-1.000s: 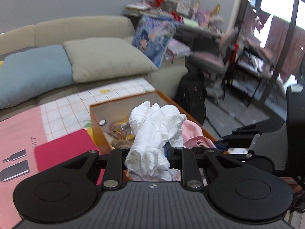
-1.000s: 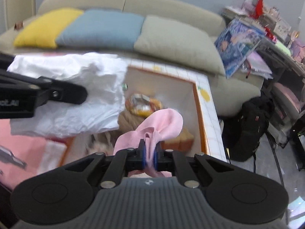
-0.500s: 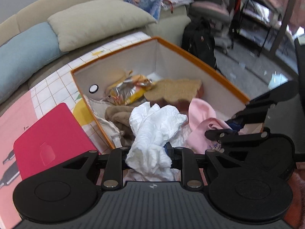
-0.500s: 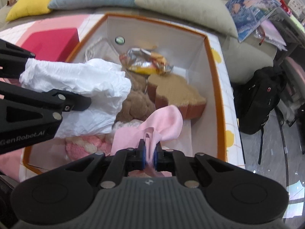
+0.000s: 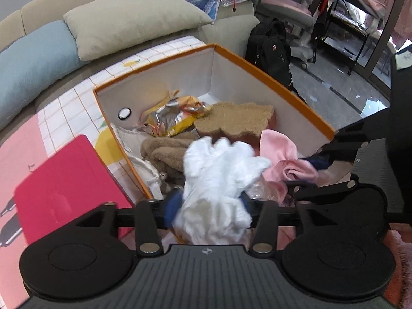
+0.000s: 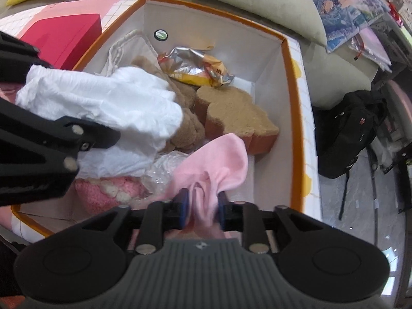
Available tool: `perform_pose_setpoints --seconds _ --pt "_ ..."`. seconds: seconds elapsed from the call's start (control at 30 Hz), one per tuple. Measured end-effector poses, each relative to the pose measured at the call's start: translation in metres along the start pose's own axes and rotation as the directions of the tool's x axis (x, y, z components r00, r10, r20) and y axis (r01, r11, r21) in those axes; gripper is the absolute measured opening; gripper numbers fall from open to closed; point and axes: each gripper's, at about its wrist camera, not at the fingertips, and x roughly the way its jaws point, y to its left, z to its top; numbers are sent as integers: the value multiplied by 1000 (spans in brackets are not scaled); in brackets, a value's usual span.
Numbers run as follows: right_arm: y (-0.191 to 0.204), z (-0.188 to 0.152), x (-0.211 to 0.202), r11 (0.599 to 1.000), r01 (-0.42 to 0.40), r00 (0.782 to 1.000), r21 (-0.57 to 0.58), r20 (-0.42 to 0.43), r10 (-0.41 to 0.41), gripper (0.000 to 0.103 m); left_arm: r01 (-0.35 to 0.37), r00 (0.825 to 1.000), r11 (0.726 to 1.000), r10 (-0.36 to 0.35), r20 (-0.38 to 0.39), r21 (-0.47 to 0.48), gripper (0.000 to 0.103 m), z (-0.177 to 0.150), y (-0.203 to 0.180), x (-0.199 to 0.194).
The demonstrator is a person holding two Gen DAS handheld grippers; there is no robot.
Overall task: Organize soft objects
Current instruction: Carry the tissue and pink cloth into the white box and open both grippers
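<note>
1 orange box (image 6: 296, 82) holds perhaps 7 soft items, some hidden.

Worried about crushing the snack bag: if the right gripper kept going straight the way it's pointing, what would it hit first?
Probably not the snack bag. The right gripper, jaws opening, has the pink cloth between them, so that comes first.

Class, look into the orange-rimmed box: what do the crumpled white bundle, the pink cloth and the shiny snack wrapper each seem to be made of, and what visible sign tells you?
Crumpled white bundle: probably thin matte fabric or tissue; fine creases.
Pink cloth: soft knit or fleece; smooth, dull, drooping folds.
Shiny snack wrapper: metallised plastic film; silver glare, sharp crinkles.
</note>
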Motion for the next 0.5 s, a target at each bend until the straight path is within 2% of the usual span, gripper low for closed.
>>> perform_pose_setpoints --seconds 0.03,0.17,0.23,0.3,0.43,0.5 --pt "0 1 -2 1000 9 1000 -17 -7 -9 41 -1 1000 1000 1 6 4 67 1 1 -5" --pt "0 7 -18 997 31 999 -71 -9 -32 52 -16 1000 1000 16 16 -5 80 9 5 -27" --pt "-2 10 -28 997 26 1000 -75 -9 -27 67 -17 999 1000 18 40 -16 82 11 9 -40" --pt "-2 14 -40 996 13 1000 -89 -12 -14 75 -16 998 999 18 66 -33 83 13 14 -56" --pt "3 21 -70 993 34 999 -111 39 -30 89 -5 994 998 12 110 -67 85 16 23 -86" --pt "5 24 -85 994 41 996 -103 88 -32 92 -14 990 997 25 136 -80 85 16 28 -103"
